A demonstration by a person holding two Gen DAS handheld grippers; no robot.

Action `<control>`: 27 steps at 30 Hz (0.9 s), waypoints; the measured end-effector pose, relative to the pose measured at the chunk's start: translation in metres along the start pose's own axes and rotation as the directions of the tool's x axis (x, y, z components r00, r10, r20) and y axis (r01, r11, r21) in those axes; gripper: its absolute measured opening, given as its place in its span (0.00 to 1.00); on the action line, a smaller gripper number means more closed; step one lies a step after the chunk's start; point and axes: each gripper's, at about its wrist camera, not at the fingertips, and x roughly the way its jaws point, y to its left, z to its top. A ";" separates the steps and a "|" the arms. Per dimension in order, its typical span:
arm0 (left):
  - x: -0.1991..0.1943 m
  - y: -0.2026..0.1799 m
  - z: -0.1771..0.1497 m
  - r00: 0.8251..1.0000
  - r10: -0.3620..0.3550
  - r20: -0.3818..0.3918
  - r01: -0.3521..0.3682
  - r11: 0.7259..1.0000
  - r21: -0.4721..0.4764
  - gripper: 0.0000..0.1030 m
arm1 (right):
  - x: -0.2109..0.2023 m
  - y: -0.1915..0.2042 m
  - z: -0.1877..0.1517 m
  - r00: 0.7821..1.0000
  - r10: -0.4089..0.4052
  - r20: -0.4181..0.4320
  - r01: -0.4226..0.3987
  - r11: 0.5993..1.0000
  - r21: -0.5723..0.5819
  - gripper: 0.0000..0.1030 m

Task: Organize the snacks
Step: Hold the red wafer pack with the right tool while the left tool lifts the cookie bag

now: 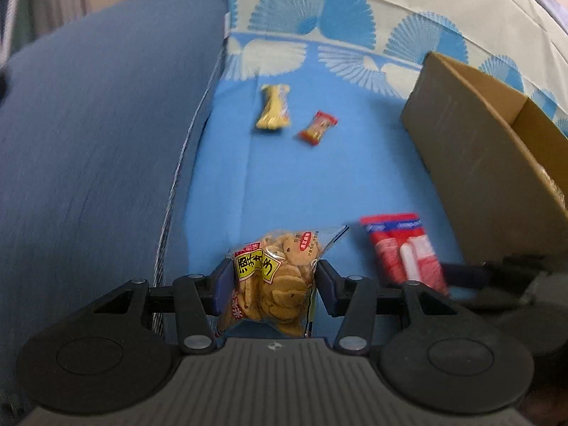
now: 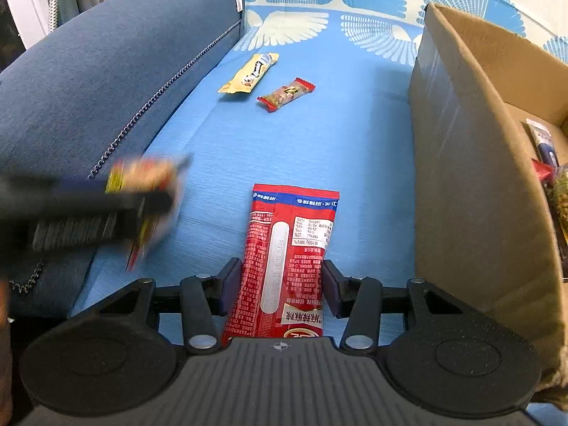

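Left gripper (image 1: pixel 271 285) first: its pads squeeze a clear cookie bag (image 1: pixel 280 277) from both sides, jaws roughly half apart, the bag filling the gap and lifted above the blue seat (image 1: pixel 301 177). From the right wrist view that same gripper (image 2: pixel 149 206) is a dark smear at the left edge, the bag a blur of yellow and red beside it.

Over to the right gripper (image 2: pixel 280 287): jaws under half apart, both pads pressed on the sides of a long red packet (image 2: pixel 284 248), printed back facing up, its far end reaching forward over the seat. The left camera catches this packet (image 1: pixel 404 248) just right of the cookie bag, near the foot of the box.

The cardboard box (image 2: pixel 468 163) stands on the seat right beside the red packet, open at the top. Inside it, at the right edge, a few wrappers show, too cut off to name.

Farther up the seat lie two loose snacks, close together but apart: a yellow bar (image 2: pixel 250 72) on the left, and a small red candy (image 2: pixel 287 94) just right of it.

Left of everything runs the dark blue armrest (image 2: pixel 106 71), with a fan-patterned backrest cover (image 1: pixel 319 17) at the very back.
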 end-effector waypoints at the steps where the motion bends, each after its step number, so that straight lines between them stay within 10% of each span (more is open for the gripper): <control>1: -0.002 0.005 -0.002 1.000 -0.013 0.016 0.013 0.999 -0.029 0.54 | -0.001 0.000 -0.001 1.000 0.000 0.001 0.000 1.000 -0.004 0.49; 27: 0.022 0.007 0.000 0.999 -0.041 0.005 0.042 0.994 -0.098 0.79 | -0.005 0.009 -0.025 0.998 0.058 -0.023 -0.059 0.995 -0.077 0.52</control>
